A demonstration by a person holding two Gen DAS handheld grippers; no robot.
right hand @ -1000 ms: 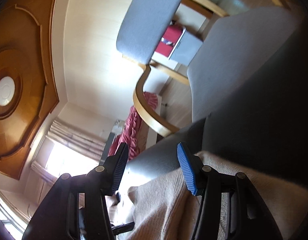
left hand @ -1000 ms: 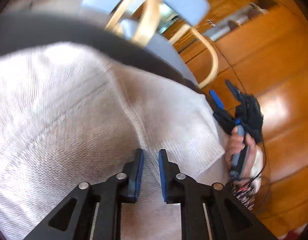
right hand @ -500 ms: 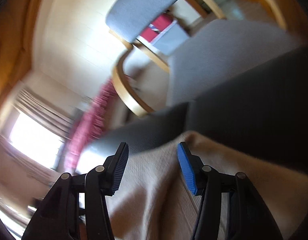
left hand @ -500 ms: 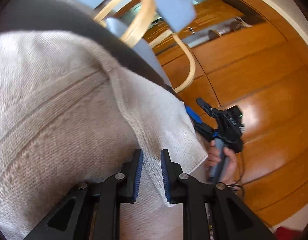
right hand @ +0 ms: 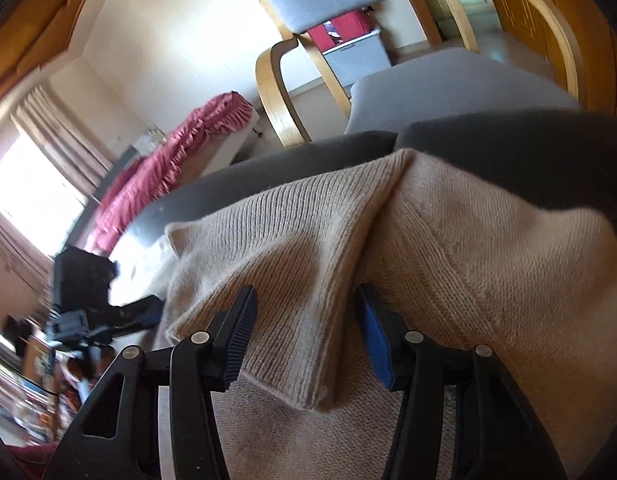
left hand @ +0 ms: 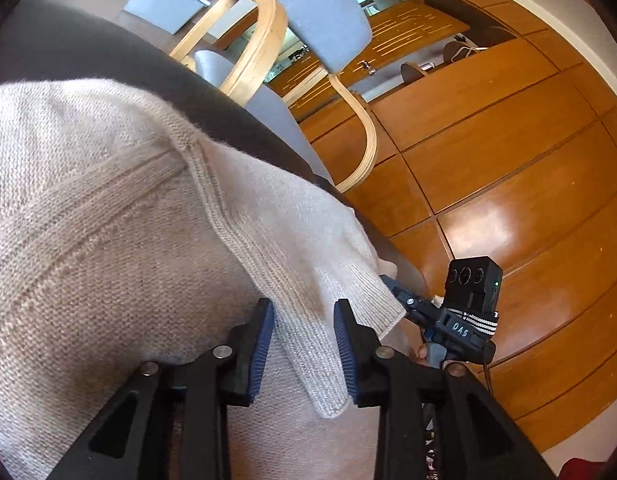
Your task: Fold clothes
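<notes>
A beige knit sweater lies spread on a dark grey surface. One sleeve is folded across the body, its ribbed cuff lying between the fingers of my left gripper. Those jaws are opening and the pads stand clear of the cloth. In the right wrist view the folded sleeve runs over the sweater and between the fingers of my right gripper, which is open above it. The right gripper shows just past the cuff in the left wrist view, partly hidden by it.
A wooden armchair with grey cushions stands just behind the grey surface. Glossy wooden cabinets fill the right. A grey box with a red item sits on the floor behind. A pink ruffled cloth lies near the window.
The left jaws have spread apart and no longer pinch the sleeve. The right gripper has rolled and swung in over the sweater, now near the cuff.
</notes>
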